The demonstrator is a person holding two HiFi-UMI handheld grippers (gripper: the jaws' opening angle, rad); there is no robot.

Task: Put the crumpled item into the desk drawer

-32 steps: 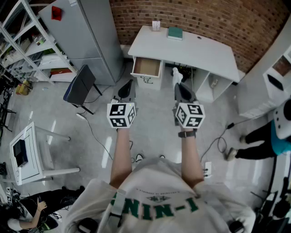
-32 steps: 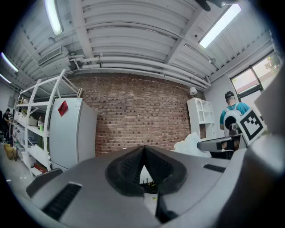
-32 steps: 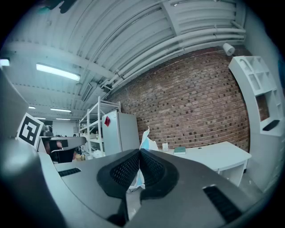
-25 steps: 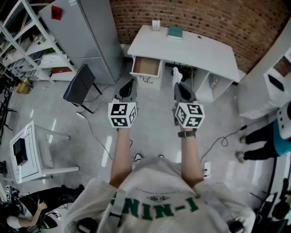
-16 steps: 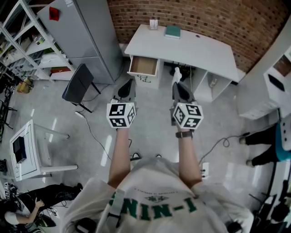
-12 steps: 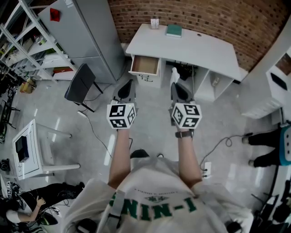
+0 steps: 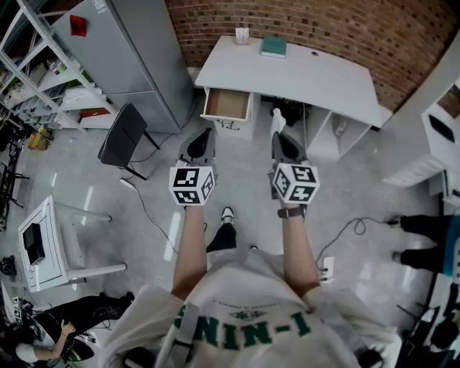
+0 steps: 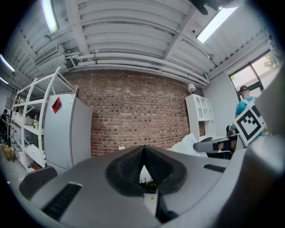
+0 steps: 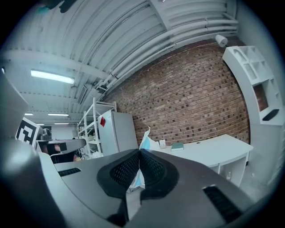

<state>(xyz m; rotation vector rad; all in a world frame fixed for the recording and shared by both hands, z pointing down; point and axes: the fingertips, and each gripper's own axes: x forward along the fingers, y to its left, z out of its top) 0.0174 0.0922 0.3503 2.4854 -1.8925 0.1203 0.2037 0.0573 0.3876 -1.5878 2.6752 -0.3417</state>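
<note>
The crumpled item (image 9: 144,141) is mostly hidden between the closed jaws of the right gripper (image 9: 139,153), so its full shape cannot be told. A person (image 7: 430,241) is cut off at the head view's right edge, and the small thing (image 7: 241,34) at the back of the desk (image 7: 316,75) is too small to identify

Head camera: mounted above us, facing steeply down past our forearms onto the pale glossy floor (image 7: 244,190); white curved desk (image 7: 302,72) well ahead. Gripper cameras: each sits close behind its own jaws, pitched up towards the ribbed grey ceiling (image 8: 133,35). We find the red brick wall (image 7: 323,21) and tall grey metal cabinet (image 7: 136,50) in all three views; the right gripper view also takes in the desk.
</note>
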